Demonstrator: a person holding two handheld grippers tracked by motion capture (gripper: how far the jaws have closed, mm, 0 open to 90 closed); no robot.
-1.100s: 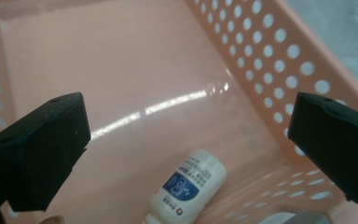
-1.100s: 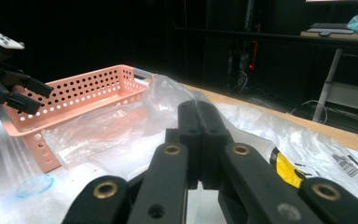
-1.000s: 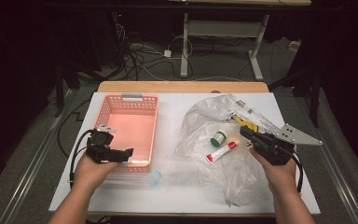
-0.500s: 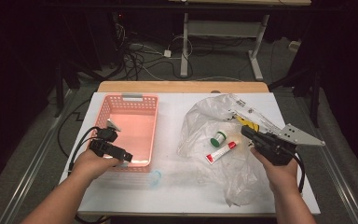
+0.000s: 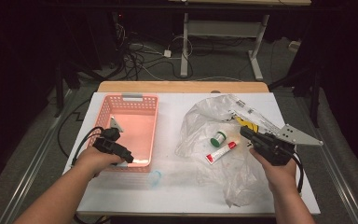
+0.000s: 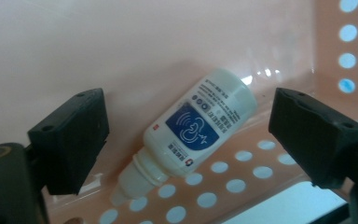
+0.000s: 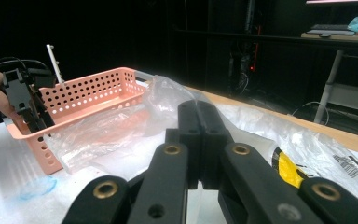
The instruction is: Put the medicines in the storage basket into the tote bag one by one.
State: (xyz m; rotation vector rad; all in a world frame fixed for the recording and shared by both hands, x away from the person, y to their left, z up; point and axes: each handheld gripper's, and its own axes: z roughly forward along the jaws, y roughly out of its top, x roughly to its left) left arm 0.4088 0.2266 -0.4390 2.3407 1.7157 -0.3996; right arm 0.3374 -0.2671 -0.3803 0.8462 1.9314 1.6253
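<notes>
Left tongs (image 5: 129,158) over near right corner of pink basket (image 5: 135,100), jaws apart and just closing in; small white dropper bottle (image 6: 196,135) between them, untouched, lying tilted on basket floor against perforated wall (blue label up). Clear cap (image 5: 154,177) on table (image 5: 177,186) just outside basket. Further right, crumpled plastic bag (image 5: 205,116) carrying green-lidded jar (image 5: 218,138) and red-and-white tube (image 5: 221,152). Right tongs (image 5: 245,132) at bag's right edge, jaws pressed together, empty.
</notes>
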